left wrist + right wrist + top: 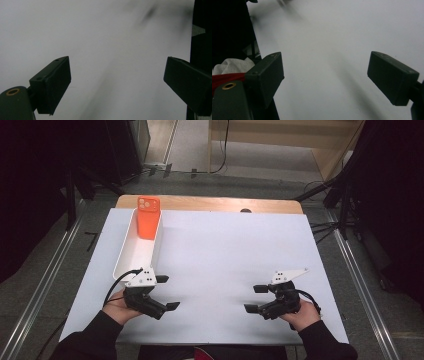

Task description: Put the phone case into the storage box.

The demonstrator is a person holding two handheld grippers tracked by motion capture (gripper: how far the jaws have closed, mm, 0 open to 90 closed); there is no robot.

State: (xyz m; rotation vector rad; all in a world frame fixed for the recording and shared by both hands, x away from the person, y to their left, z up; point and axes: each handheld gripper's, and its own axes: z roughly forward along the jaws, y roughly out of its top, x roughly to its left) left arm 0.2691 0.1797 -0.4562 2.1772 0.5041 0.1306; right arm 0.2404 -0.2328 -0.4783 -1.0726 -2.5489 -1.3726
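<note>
I have both claws spread and empty: left claw (166, 292) just near the white tray's (126, 251) near end, right claw (258, 298) well apart. The orange phone (148, 217) leans at the tray's far end; probably stiff and slick, so I'd pinch its long edges.

no text, label, brand, number or sign can be read on anything here.

On the white table top (225, 265): one long white rectangular plastic tray (131, 251), one orange smartphone (148, 217) (propped at the tray's far end), and two black hand-held two-jaw grippers, the left gripper (167, 292) and the right gripper (255, 298).
</note>
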